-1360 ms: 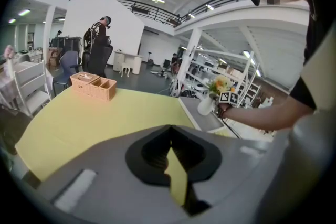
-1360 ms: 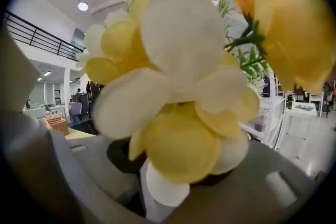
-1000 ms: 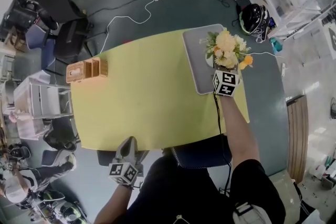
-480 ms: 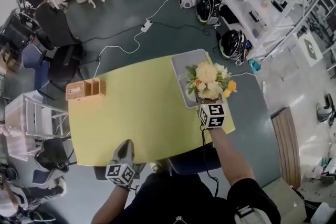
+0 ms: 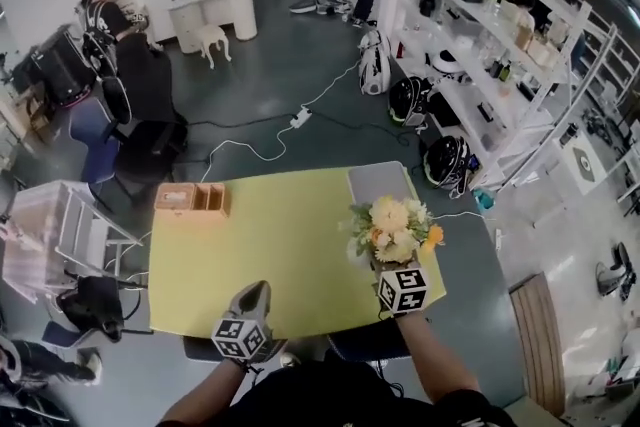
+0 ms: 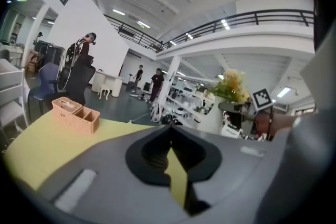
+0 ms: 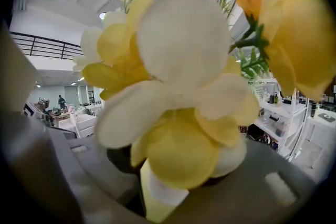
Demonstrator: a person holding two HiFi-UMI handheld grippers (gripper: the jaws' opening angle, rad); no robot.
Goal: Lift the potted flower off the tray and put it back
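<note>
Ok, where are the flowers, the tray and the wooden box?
flowers (image 5: 392,227), head view, on the yellow blooms.
tray (image 5: 376,183), head view, on its bare grey top.
box (image 5: 192,199), head view, on its middle.

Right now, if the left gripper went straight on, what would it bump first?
Probably the bare yellow table: the left gripper points slightly down across it. The wooden box sits off to its left.

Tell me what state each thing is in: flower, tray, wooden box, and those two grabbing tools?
potted flower: held in the air, off the tray.
tray: lying on the table, no flower on it.
wooden box: resting on the table, open-topped.
right gripper: fingers closed on the potted flower.
left gripper: fingers together, holding nothing.
</note>
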